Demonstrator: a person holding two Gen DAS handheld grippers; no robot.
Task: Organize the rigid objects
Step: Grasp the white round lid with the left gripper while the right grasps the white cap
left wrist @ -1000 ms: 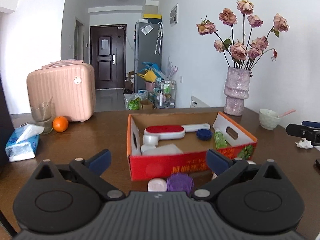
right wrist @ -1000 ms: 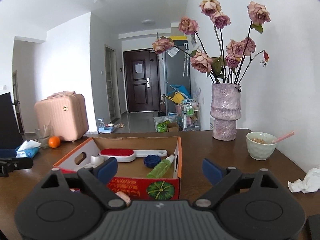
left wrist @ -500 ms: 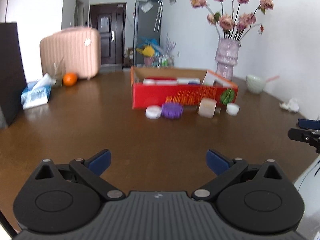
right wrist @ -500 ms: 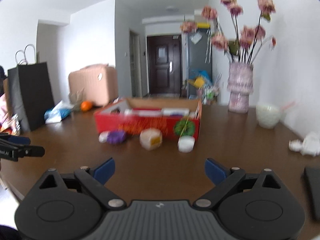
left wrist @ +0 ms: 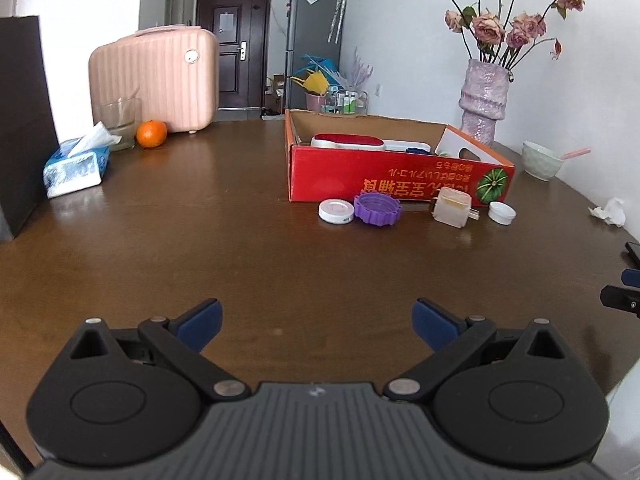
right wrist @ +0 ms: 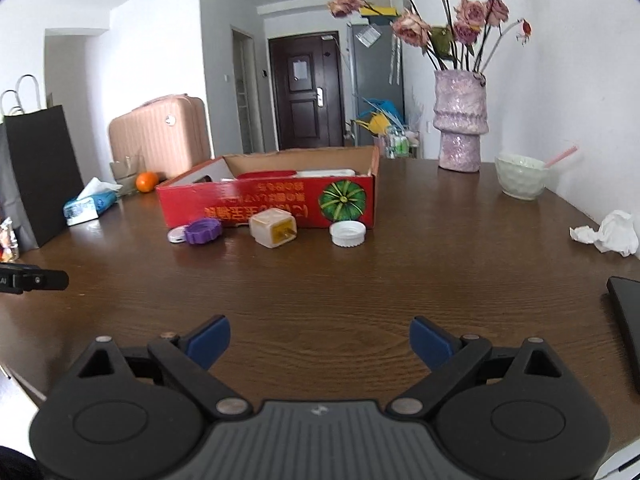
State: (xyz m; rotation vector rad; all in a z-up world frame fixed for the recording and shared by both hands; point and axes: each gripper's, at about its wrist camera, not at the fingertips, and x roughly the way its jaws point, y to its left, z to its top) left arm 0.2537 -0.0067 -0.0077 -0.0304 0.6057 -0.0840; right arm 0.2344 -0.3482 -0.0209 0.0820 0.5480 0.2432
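A red cardboard box point(left wrist: 400, 176) point(right wrist: 280, 204) stands on the brown table and holds a red and white brush point(left wrist: 348, 142) and other small items. In front of it lie a white round lid point(left wrist: 337, 211) point(right wrist: 176, 235), a purple ridged cap point(left wrist: 377, 209) point(right wrist: 203, 231), a cream plug adapter point(left wrist: 452, 209) point(right wrist: 273, 227) and a white ridged cap point(left wrist: 501, 213) point(right wrist: 347, 233). My left gripper point(left wrist: 316, 322) is open and empty, far back from them. My right gripper point(right wrist: 319, 340) is open and empty, also far back.
A pink suitcase point(left wrist: 156, 80), glass point(left wrist: 118, 120), orange point(left wrist: 151, 133), tissue box point(left wrist: 76, 166) and black paper bag point(right wrist: 36, 172) stand at the left. A vase of flowers point(right wrist: 460, 128), bowl point(right wrist: 520, 176), crumpled tissue point(right wrist: 608, 234) and dark flat object point(right wrist: 626, 320) are at the right.
Both grippers have pulled back from the box toward the table's near edge and dropped lower. The box and the loose items now sit farther away. Both stay open.
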